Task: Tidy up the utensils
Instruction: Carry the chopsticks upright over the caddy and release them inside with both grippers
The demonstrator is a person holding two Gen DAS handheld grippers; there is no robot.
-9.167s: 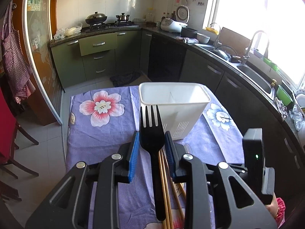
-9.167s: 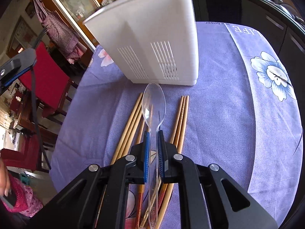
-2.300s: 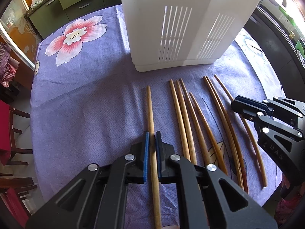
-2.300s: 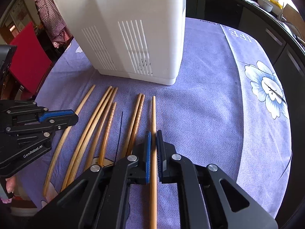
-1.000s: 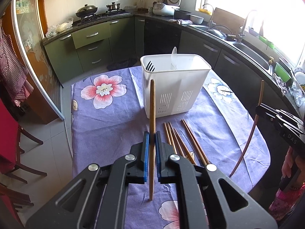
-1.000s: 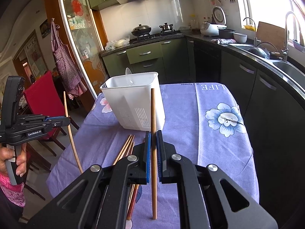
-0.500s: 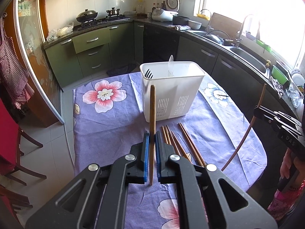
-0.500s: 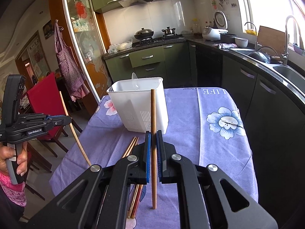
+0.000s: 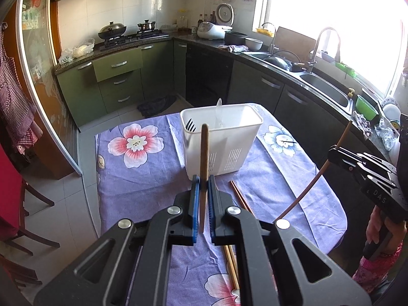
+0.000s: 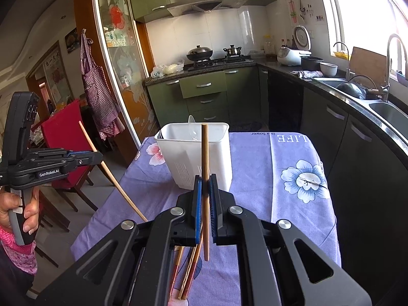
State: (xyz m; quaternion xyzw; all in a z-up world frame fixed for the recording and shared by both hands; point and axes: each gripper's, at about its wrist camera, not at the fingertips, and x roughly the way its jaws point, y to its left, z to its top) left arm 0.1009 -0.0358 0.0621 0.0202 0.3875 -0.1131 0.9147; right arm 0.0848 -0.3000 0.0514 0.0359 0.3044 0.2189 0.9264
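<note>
Chopsticks are mid-carry: our left gripper [image 9: 202, 199] and right gripper [image 10: 205, 199] each have fingers clamped on one, next lowering them into the white holder [image 9: 221, 142].

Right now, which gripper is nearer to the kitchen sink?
Right. The right gripper, holding a chopstick, is past the table edge on the side of the sink. The left gripper is at the opposite side, by the red chair.

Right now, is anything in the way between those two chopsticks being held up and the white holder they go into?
Nothing visible blocks either one. The left chopstick and the right chopstick are both lifted, with open air between them and the white holder. Inside it, a black fork and a clear spoon leave room.
</note>
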